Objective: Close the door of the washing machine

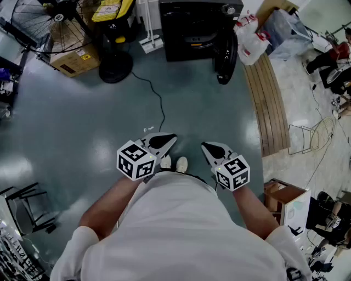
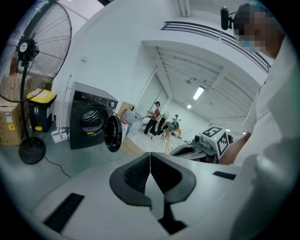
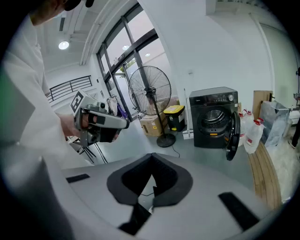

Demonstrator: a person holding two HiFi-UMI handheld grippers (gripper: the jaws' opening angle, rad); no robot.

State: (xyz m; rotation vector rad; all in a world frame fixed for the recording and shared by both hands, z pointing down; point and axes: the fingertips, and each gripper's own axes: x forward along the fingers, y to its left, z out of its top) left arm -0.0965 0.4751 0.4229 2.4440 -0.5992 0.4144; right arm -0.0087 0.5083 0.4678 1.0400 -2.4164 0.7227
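The black washing machine (image 1: pixel 194 27) stands at the far end of the grey floor, and its round door (image 1: pixel 225 57) hangs open on its right side. Both grippers are held close to my body, well short of the machine. My left gripper (image 1: pixel 171 139) is shut and empty. My right gripper (image 1: pixel 204 146) is shut too, with nothing in it. The left gripper view shows the machine (image 2: pixel 89 122) and its open door (image 2: pixel 114 133) far beyond the closed tips (image 2: pixel 150 154). The right gripper view shows the machine (image 3: pixel 213 117) and door (image 3: pixel 232 136) past its own tips (image 3: pixel 151 157).
A pedestal fan (image 1: pixel 66 27) with a round base (image 1: pixel 115 68), a cardboard box (image 1: pixel 77 60) and a yellow-lidded bin (image 1: pixel 112 11) stand left of the machine. A cable (image 1: pixel 156 101) runs across the floor. A wooden bench (image 1: pixel 269 104) and plastic jugs (image 1: pixel 249 41) lie to the right.
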